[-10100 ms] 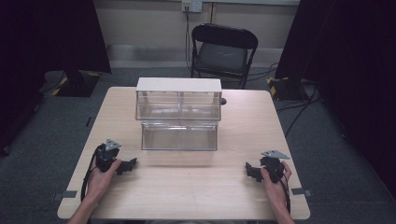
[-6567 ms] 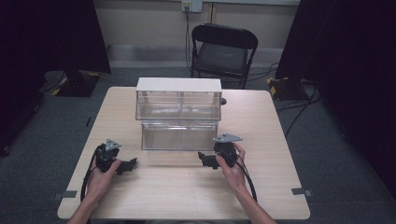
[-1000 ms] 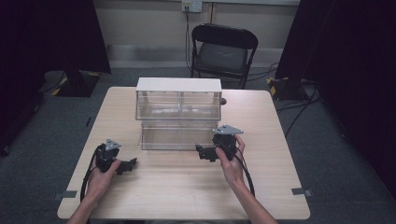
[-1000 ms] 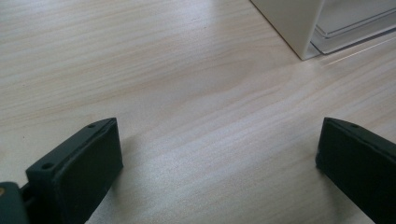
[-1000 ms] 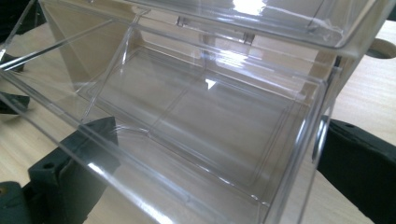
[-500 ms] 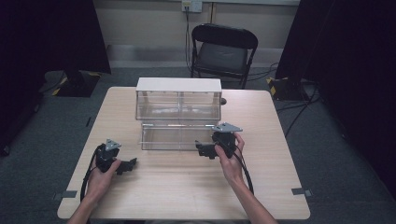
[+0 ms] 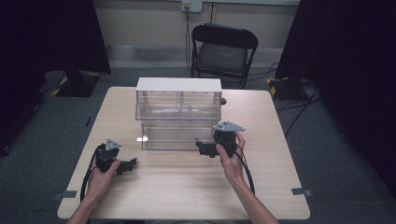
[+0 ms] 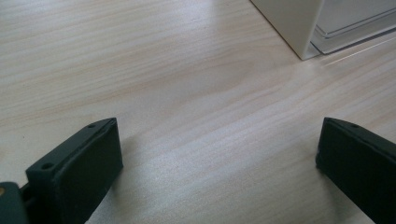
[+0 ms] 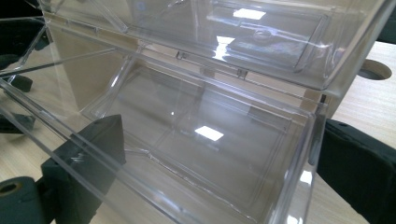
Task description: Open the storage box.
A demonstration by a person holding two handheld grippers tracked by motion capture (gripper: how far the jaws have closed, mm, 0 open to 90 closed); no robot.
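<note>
Closing on the clear drawer (image 9: 196, 154), the right claw (image 7: 201, 146) straddles its stiff, slick front corner.

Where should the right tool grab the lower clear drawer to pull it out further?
Probably the lower clear drawer at its right front corner, approached from the person's side. That thin upright wall already stands between the right tool jaws, which have just been closing; the front edge gives a straight pull.

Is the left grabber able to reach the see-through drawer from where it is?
Probably yes. The left gripper rests open on the bare table, and nothing lies between it and the clear drawer. The right gripper is at the drawer's other end.
</note>
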